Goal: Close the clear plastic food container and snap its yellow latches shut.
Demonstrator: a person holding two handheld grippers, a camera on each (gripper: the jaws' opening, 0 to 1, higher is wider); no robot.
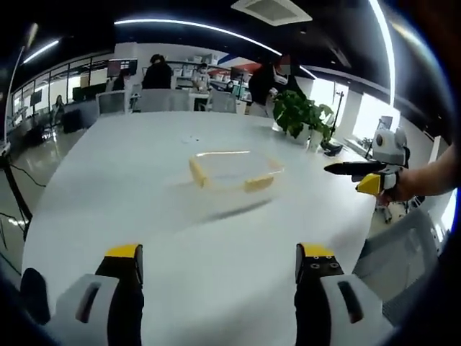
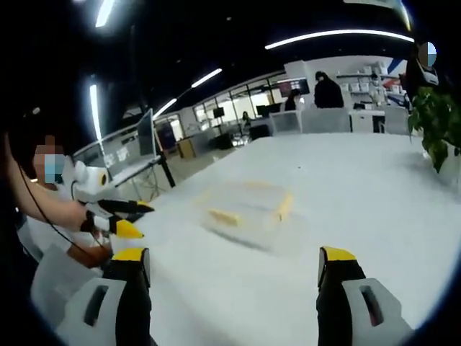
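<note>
In the left gripper view, the left gripper (image 1: pixel 220 263) stands nearest, its two yellow-tipped jaws spread wide over the bare white table (image 1: pixel 108 180) with nothing between them. Beyond them, out on the table, sits the clear plastic food container (image 1: pixel 234 173), with a yellow latch (image 1: pixel 197 173) on its near-left side and another on its near-right side. To the right of the container and well apart from it, the right gripper (image 1: pixel 338 169) hangs over the table edge, held in a hand (image 1: pixel 407 184); its dark jaws point toward the container and look close together. Past the container, a potted plant (image 1: pixel 302 115) stands near the far-right table edge, and beyond that are chairs and standing people.

In the right gripper view, the right gripper (image 2: pixel 234 263) shows its own jaws set wide apart and empty, so I cannot tell its true opening. The container (image 2: pixel 248 209) lies blurred ahead of them. The left gripper (image 2: pixel 140 220) shows left of the container, off the table edge.
</note>
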